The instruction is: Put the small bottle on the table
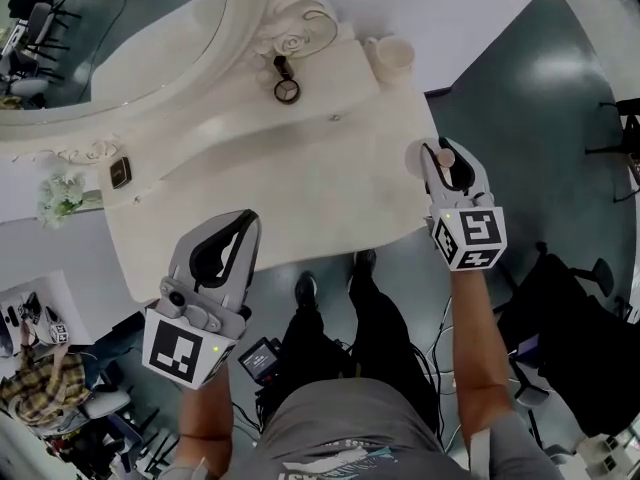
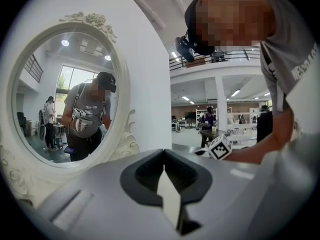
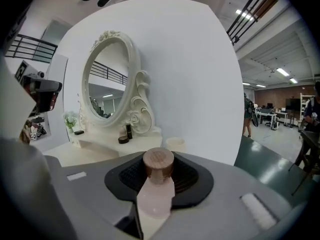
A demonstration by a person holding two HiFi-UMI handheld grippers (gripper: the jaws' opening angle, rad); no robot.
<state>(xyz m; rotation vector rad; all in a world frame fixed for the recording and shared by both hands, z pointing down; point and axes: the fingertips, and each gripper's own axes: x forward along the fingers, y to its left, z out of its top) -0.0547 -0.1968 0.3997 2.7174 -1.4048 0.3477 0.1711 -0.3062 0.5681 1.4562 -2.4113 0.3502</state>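
The right hand-held gripper (image 1: 441,160) is closed on the small bottle (image 3: 158,183). In the right gripper view its 2 jaws press on the pale pink body from both sides, and the brown round cap stands out above them. In the head view this gripper is at the right front corner of the white surface (image 1: 300,183), with the bottle at the edge of it. Whether the bottle touches the surface, I cannot tell.

The left hand-held gripper (image 1: 238,230) is at the front edge of the surface, toward its left side, well apart from the right one. In the left gripper view its jaws are together and nothing is between them.

At the back of the surface there is an oval mirror (image 1: 235,23) in an ornate white frame. Near the base of the mirror lie a small round dark thing (image 1: 287,90) and, further right, a pale cup (image 1: 392,55). A small bunch of flowers (image 1: 62,196) stands at the left end.
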